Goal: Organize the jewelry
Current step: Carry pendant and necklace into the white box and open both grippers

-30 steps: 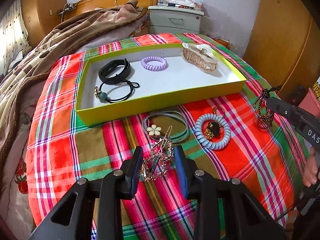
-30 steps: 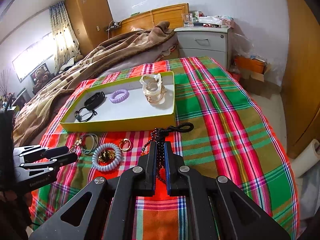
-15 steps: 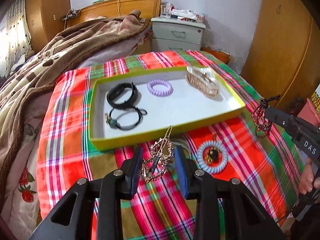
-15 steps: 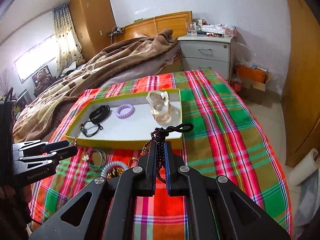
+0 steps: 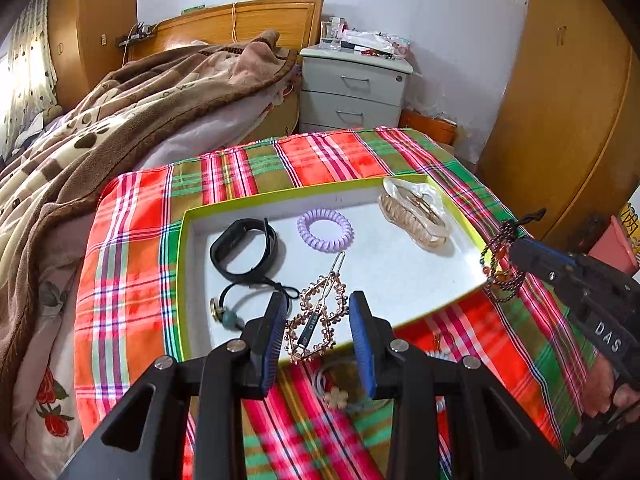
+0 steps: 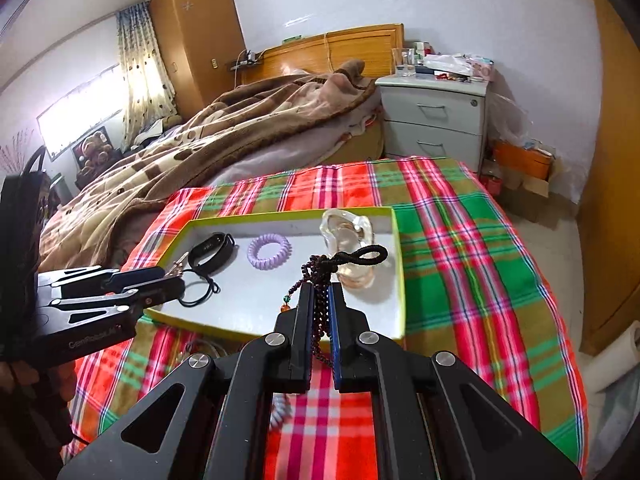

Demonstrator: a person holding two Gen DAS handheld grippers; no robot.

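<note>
Below, the left tool [image 5: 318,334] grips a gold hairpin [image 5: 318,312], the right tool [image 6: 319,320] pinches a bead bracelet [image 6: 320,280], both partly hiding loose pieces.

The left hand-held gripper [image 5: 318,332] and right hand-held gripper [image 6: 320,320] were black, angular frames with silver screws and blue ribbed finger pads [image 5: 362,340]; white lettering marked their sides.

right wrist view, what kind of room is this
Most likely a home bedroom: a bed with a wooden headboard and a rumpled brown blanket, a cluttered grey nightstand beside it, and a tall wooden wardrobe next to the curtained window.
</note>
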